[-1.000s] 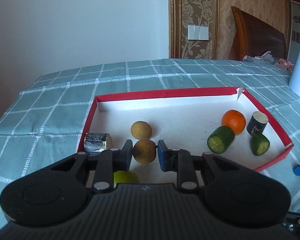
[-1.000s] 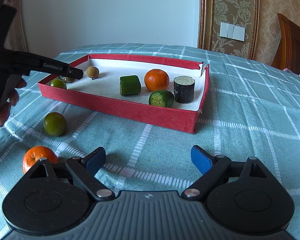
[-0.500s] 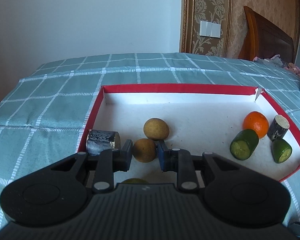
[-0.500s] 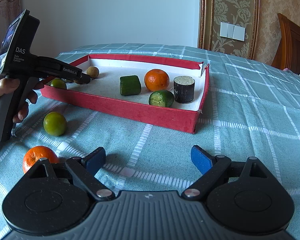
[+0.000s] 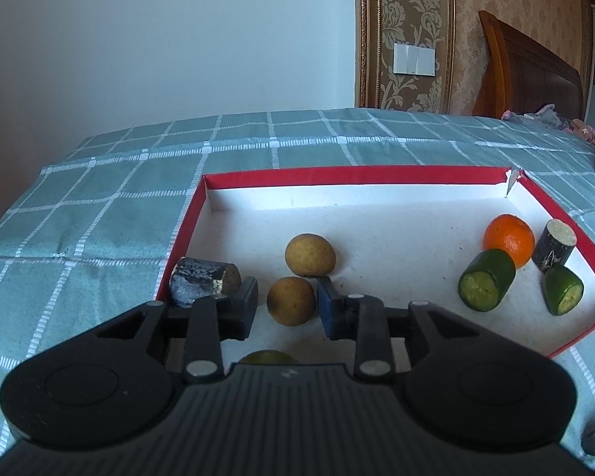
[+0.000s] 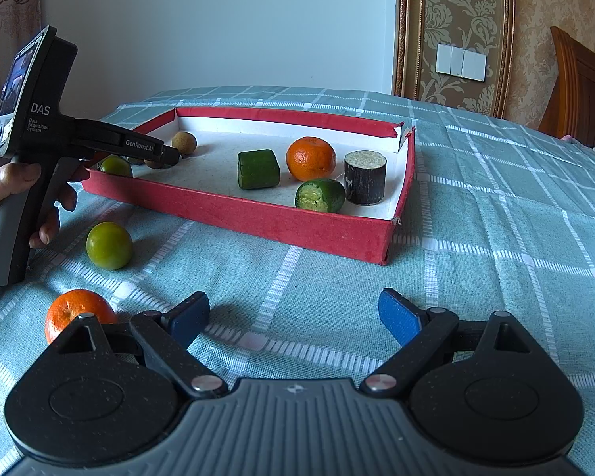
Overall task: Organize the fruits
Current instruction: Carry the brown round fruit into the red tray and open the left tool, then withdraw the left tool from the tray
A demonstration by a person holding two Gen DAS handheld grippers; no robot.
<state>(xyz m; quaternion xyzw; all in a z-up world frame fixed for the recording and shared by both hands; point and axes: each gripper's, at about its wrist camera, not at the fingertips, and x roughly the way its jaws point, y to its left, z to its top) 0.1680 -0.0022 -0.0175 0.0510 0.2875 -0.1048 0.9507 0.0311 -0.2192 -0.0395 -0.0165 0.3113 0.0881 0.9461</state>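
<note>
We see a table under a teal checked tablecloth (image 6: 496, 218), and on it a shallow red tray (image 6: 258, 218) with a white floor. Our left gripper (image 5: 287, 303) reaches over the tray's near-left corner; its jaws stand a little apart on either side of a brown longan (image 5: 291, 300), with a sliver of gap showing on each side, so the fruit is flanked and not squeezed. A second longan (image 5: 310, 254) lies just behind it, touching or nearly so. Left of the jaws a dark sugarcane piece (image 5: 202, 285) lies on its side against the tray wall, and a green citrus (image 5: 267, 356) peeks out under the gripper body.

Toward the tray's right end sit an orange mandarin (image 6: 311, 158), an upright dark sugarcane stub (image 6: 365, 176), and two cut cucumber chunks, one (image 6: 258, 168) left of the mandarin and one (image 6: 320, 195) in front of it.

Our right gripper (image 6: 293, 315) hovers low over the cloth with its blue pads spread wide, grasping nothing. Outside the tray on the cloth lie a green lime (image 6: 109, 245) and, near the right gripper's left finger, another mandarin (image 6: 73, 311).
</note>
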